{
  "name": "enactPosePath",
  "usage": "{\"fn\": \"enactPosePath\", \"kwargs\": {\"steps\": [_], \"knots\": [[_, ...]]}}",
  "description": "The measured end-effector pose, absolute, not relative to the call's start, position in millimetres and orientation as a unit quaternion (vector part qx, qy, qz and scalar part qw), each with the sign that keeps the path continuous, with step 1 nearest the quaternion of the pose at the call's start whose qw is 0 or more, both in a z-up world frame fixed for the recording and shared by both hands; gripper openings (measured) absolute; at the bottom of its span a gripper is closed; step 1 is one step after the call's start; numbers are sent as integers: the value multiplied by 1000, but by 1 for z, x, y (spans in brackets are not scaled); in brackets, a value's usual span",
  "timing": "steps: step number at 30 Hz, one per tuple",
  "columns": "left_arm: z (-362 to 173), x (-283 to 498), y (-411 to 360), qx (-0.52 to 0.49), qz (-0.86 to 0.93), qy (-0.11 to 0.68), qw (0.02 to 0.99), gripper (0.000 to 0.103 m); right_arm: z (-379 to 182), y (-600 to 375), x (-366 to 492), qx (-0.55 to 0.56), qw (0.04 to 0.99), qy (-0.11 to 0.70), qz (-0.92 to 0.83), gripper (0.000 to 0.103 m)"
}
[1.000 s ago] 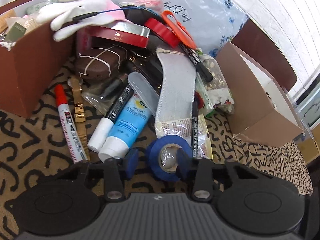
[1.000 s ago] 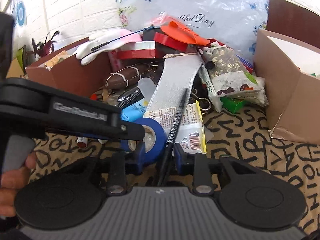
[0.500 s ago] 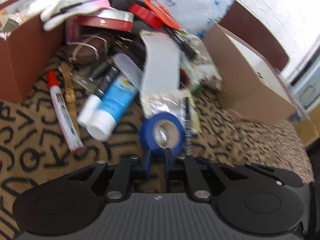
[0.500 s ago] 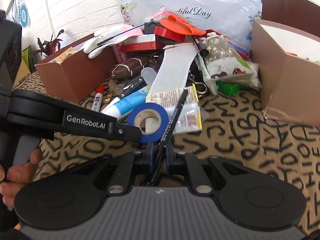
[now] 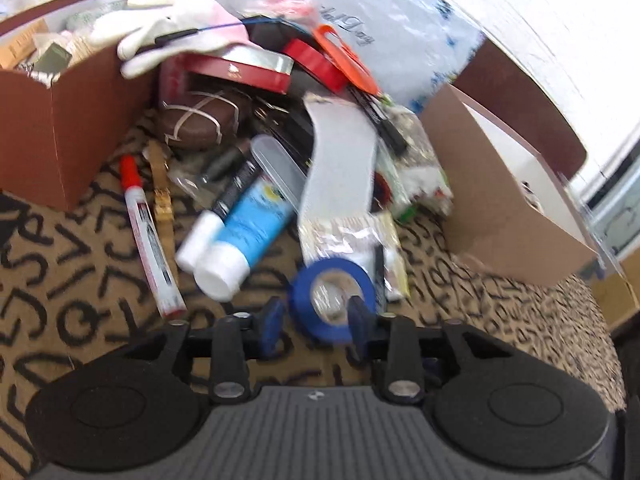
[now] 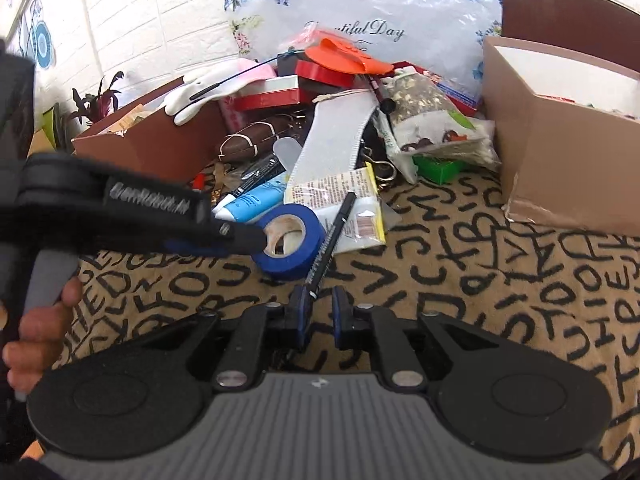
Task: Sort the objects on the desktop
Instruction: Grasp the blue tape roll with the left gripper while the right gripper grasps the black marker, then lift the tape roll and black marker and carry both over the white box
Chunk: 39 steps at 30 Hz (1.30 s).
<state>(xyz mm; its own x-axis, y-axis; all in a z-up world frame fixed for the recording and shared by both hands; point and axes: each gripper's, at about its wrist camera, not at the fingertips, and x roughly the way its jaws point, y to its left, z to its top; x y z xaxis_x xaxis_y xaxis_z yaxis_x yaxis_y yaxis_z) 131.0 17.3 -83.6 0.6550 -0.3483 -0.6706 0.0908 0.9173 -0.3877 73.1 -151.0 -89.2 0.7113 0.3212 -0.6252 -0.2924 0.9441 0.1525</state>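
Note:
A blue tape roll [image 5: 306,300] lies on the letter-print cloth, just ahead of my left gripper [image 5: 316,326]. Its jaws are opening. The roll's near side sits between the fingers, and the pads do not press it. In the right wrist view one left fingertip [image 6: 256,240] reaches the tape roll [image 6: 298,258] at its hole. A black pen [image 6: 332,240] lies slanted beside the roll. Its near end rests at the tips of my right gripper [image 6: 320,304], whose jaws are opening a little and stand narrowly apart with bare cloth between them.
A brown box [image 5: 52,120] stands at the left and a cardboard box [image 5: 500,200] at the right. Between them lies a pile: a blue tube [image 5: 256,220], a red-capped marker [image 5: 150,240], a grey strip [image 5: 340,168], a white glove [image 5: 172,32]. A hand [image 6: 40,332] holds the left gripper.
The left jaws closed on the roll's near wall, then spread apart again. The right jaws pinched the pen, then parted, and now sit back at its near end.

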Motion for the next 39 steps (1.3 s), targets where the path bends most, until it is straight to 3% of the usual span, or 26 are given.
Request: {"fn": "enactPosePath", "kwargs": {"steps": [3, 6, 11, 12, 13, 16, 24, 27, 32, 35, 37, 39], "knots": [[-91, 145, 17, -163, -121, 412, 888, 41, -94, -144, 82, 22, 920, 351, 172, 13], [-99, 153, 12, -151, -125, 424, 884, 42, -101, -139, 87, 22, 918, 359, 168, 36], [-104, 156, 5, -123, -129, 414, 892, 37, -105, -136, 87, 9, 923, 350, 160, 31], [-104, 156, 3, -113, -133, 415, 893, 23, -105, -137, 87, 6, 923, 350, 160, 22], [-104, 155, 3, -107, -135, 416, 893, 21, -104, -138, 87, 5, 922, 351, 161, 14], [-102, 148, 5, -95, -141, 419, 892, 14, -101, -145, 83, 4, 920, 356, 162, 9], [-97, 117, 8, -56, -171, 428, 885, 15, -96, -168, 60, -12, 921, 360, 148, 10], [-100, 123, 4, -59, -165, 428, 887, 26, -102, -168, 61, -16, 921, 365, 137, 11], [-102, 126, 2, -62, -164, 422, 890, 36, -104, -164, 64, -33, 921, 361, 141, 12], [-103, 127, -2, -52, -164, 419, 892, 33, -106, -160, 67, -48, 922, 358, 142, 13], [-102, 126, -5, -32, -163, 418, 893, 23, -108, -156, 67, -65, 923, 351, 144, 13], [-103, 126, -4, -33, -162, 418, 893, 23, -109, -152, 67, -81, 924, 344, 149, 13]]}}
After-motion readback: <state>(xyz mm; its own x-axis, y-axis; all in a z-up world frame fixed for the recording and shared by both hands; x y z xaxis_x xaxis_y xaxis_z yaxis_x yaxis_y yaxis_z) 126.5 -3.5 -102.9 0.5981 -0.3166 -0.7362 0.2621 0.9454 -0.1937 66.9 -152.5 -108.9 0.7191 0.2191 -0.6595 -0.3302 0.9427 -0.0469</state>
